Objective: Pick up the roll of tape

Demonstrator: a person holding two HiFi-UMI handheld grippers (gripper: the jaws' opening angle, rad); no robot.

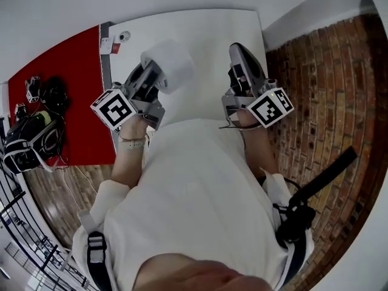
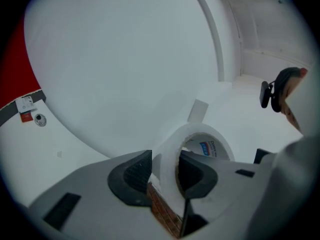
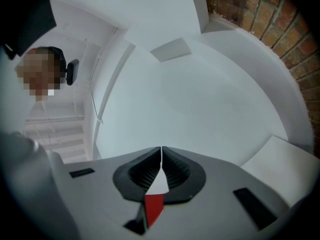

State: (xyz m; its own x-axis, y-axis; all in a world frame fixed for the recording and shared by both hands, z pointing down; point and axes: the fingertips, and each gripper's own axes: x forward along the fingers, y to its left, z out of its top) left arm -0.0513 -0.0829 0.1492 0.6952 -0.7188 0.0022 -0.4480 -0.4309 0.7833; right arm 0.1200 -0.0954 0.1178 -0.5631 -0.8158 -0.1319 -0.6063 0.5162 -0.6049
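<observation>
So the left gripper (image 2: 165, 170) is pinching the roll of tape (image 2: 202, 131) by its wall: one jaw sits outside the ring, the other is poked into the hollow core, and the white band is squeezed between the two pads. That makes sense as a grip, since the roll is too fat to grab across but its wall is thin enough to clamp. The roll stands on edge in the jaws with its hole facing sideways, and a short loose tab (image 2: 199, 111) sticks up off the top of it.

The right gripper (image 3: 161, 159) has its jaws pressed together on nothing. It just hangs alongside, level with the other one, probably parked out of the way because the pick only needs one gripper.

Moving out from there: in the head view the roll sits out in front of the person's chest, over the near left part of the white table (image 1: 200, 35), not far from its left edge. It looks clear of the tabletop, though from straight above it's hard to say how far. A red floor area (image 1: 60, 65) lies beyond the table's left edge and brick flooring (image 1: 327, 90) beyond its right edge.

Judging by that, the pick itself looks basically done.
</observation>
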